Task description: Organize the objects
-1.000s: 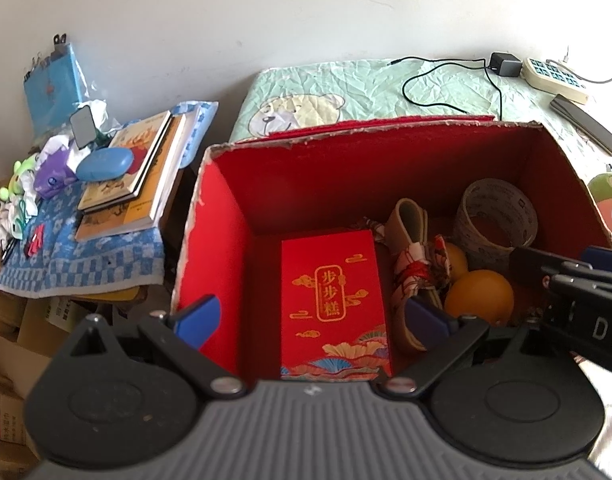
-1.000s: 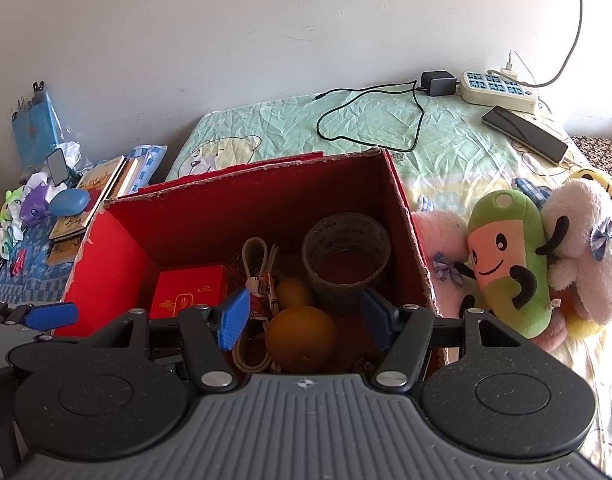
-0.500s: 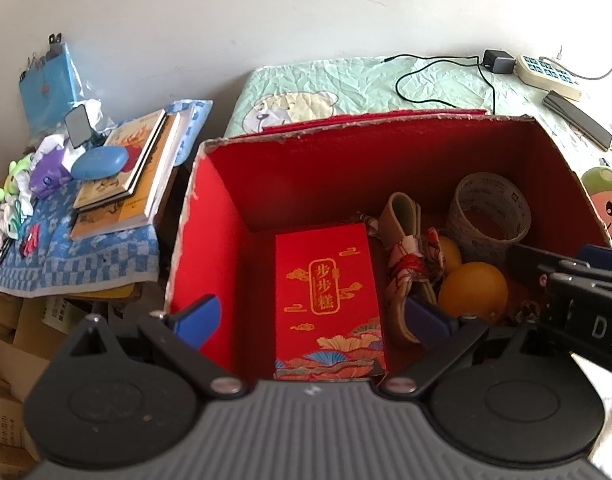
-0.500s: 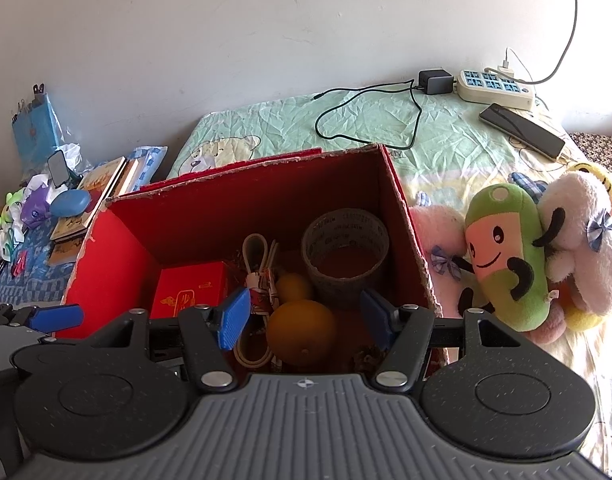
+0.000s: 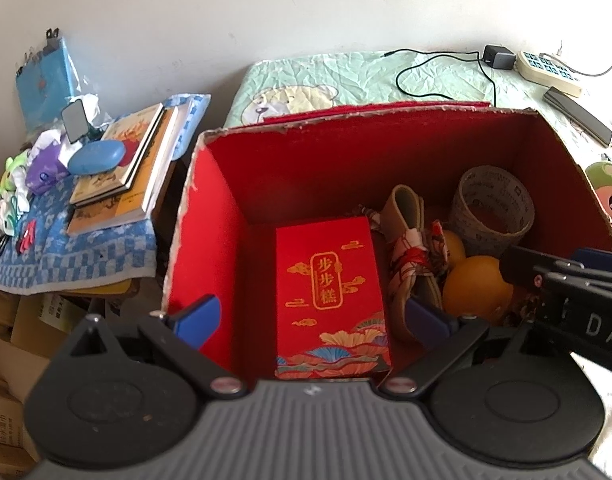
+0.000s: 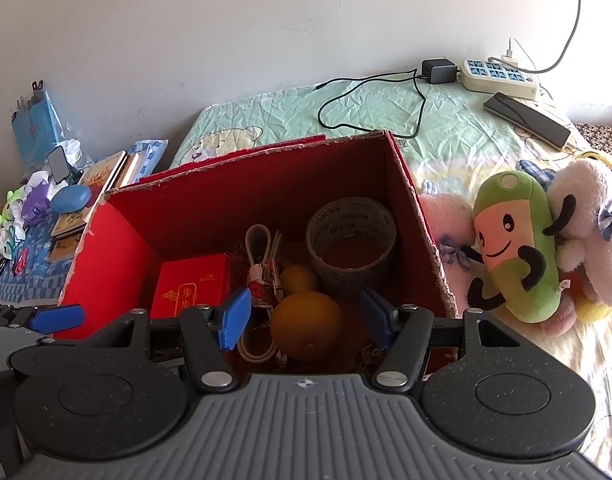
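Far left, a side table covered by a blue checked cloth (image 5: pixel 86 252) carries a stack of books (image 5: pixel 126 168); how many cannot be told. One blue oval case (image 5: pixel 97 156) rests on top of them. Next comes one open red box (image 5: pixel 210 216) standing on the bed. Inside it, from its left: one red gift packet (image 5: pixel 331 292) with gold characters lying flat, one beige strap bundle (image 5: pixel 413 248) tied with patterned cloth, two oranges (image 6: pixel 306 326) touching each other, and one roll of printed tape (image 6: pixel 351 248) standing on its edge wall at the back right corner. The left gripper (image 5: pixel 311 320) hangs over the packet with its blue pads wide apart, holding nothing. The right gripper (image 6: pixel 304 316) hangs over the larger orange, its pads likewise spread and empty. Right of the box, one green plush toy (image 6: pixel 513 240) lies among pink ones. Behind, one power strip (image 6: pixel 499 78), one charger (image 6: pixel 437 71) and one dark phone (image 6: pixel 525 119) lie on the bedsheet (image 6: pixel 365 120).
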A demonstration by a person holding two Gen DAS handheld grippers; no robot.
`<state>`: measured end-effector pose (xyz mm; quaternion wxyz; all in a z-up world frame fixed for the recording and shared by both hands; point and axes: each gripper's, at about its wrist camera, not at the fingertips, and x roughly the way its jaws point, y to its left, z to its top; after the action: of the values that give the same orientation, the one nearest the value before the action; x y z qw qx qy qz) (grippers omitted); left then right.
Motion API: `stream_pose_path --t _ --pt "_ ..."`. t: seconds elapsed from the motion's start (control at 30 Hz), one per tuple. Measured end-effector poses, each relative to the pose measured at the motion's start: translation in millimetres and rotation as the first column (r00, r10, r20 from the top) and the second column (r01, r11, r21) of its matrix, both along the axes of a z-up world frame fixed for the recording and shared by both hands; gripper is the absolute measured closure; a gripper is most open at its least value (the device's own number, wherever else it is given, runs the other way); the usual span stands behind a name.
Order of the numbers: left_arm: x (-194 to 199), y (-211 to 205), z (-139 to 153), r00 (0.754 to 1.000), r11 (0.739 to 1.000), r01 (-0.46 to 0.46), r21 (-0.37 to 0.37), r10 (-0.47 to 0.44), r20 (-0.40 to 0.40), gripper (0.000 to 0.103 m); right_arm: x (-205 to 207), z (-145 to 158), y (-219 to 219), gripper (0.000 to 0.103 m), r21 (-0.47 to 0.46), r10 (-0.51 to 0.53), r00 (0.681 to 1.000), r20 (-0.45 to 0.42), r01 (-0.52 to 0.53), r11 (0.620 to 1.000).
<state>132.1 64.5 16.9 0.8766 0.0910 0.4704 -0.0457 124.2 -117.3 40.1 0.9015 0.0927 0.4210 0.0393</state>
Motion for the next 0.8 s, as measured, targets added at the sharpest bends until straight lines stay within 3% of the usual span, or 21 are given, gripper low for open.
stream_pose_path --t 0.8 --pt "7.8 -3.9 -6.2 0.999 0.999 0.030 -0.011 -0.031 -0.016 0.004 5.7 -3.6 0.4 0.039 -0.007 -0.012 1.000 -0.017 0.012 1.000"
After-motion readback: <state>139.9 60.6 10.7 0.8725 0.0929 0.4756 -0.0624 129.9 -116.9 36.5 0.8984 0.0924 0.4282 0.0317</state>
